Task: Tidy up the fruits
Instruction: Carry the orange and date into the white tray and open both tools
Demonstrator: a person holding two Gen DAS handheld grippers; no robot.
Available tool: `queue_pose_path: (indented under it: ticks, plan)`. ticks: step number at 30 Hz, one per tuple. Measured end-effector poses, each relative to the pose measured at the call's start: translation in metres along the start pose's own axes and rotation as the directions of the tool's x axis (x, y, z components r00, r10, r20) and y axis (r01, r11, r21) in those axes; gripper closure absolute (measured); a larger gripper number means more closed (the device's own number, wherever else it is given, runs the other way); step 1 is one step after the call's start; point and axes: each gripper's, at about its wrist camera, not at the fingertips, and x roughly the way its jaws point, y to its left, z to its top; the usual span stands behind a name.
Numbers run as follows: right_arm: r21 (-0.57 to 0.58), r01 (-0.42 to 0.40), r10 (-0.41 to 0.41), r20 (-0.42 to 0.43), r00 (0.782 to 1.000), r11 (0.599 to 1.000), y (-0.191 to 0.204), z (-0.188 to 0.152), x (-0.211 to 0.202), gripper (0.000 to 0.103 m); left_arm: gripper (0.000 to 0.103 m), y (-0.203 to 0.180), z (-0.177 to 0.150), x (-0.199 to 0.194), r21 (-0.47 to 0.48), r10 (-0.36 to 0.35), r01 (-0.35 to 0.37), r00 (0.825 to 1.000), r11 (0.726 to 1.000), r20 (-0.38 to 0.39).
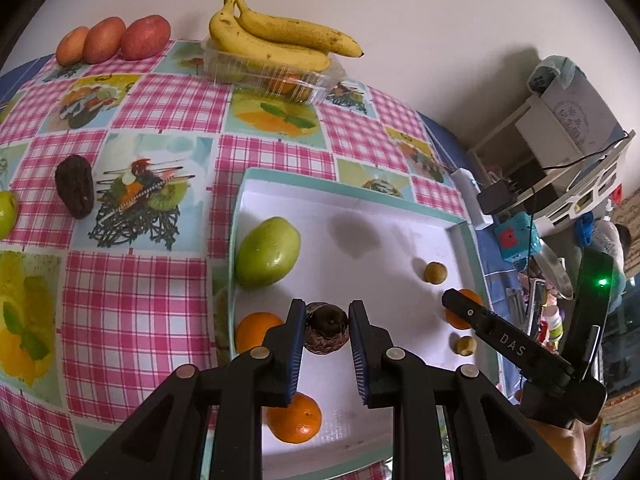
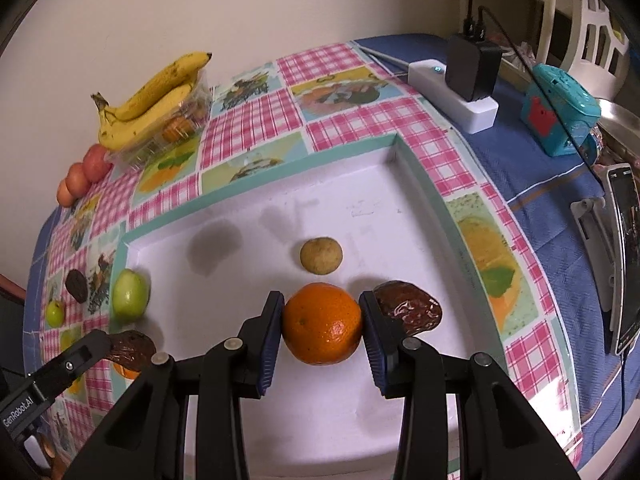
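Right tool (image 2: pixel 322 320) grips an orange (image 2: pixel 321 323) directly between its fingers, low over the white tray (image 2: pixel 420 184). Left tool (image 1: pixel 327 326), fingers parted, brackets a dark wrinkled fruit (image 1: pixel 326 327) straight ahead; contact uncertain.

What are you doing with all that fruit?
A person is sorting fruit into a white tray with two handheld grippers. The right gripper has its fingers closed on an orange over the tray. The left gripper frames a dark wrinkled fruit. Bananas wait on the table.
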Motion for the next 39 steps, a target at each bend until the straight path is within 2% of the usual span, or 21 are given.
queue_pose_path:
  ticks: [9,19,30,33,36,37,38,39]
  plan:
    - [-0.01,0.03,-0.03,-0.061,0.998,1.0,0.0,-0.007,0.019,0.063,0.079,0.006,-0.003,0.01,-0.007,0.028,-0.028,0.999,1.0,-0.019]
    - [-0.017,0.037,-0.038,-0.06,0.997,0.999,0.002,-0.007,0.02,0.063,0.079,0.003,-0.001,0.009,0.01,0.046,-0.046,0.999,0.999,-0.021]
    - [-0.023,0.029,-0.029,0.009,1.0,0.999,0.005,0.001,-0.001,0.061,0.078,0.003,0.005,-0.006,0.009,0.048,-0.048,0.999,0.999,0.011]
    - [-0.028,0.033,-0.032,0.024,0.999,0.999,0.007,0.002,-0.005,0.061,0.078,0.004,0.007,-0.011,0.012,0.067,-0.067,0.997,0.998,0.028]
    - [-0.034,0.041,-0.04,0.039,0.998,0.999,0.008,0.003,-0.008,0.061,0.078,0.005,0.008,-0.014,0.017,0.126,-0.126,0.991,0.992,0.039]
    - [-0.037,0.046,-0.045,0.044,0.998,0.998,0.009,0.003,-0.009,0.055,0.078,0.006,0.008,-0.016,0.027,0.158,-0.159,0.986,0.987,0.046]
    - [-0.043,0.055,-0.053,0.049,0.997,0.998,0.009,0.003,-0.009,0.037,0.078,0.006,0.008,-0.017,0.032,0.178,-0.18,0.983,0.983,0.05]
    - [-0.049,0.064,-0.062,0.053,0.997,0.997,0.01,0.002,-0.009,0.029,0.078,0.007,0.009,-0.018,0.035,0.209,-0.211,0.977,0.977,0.054]
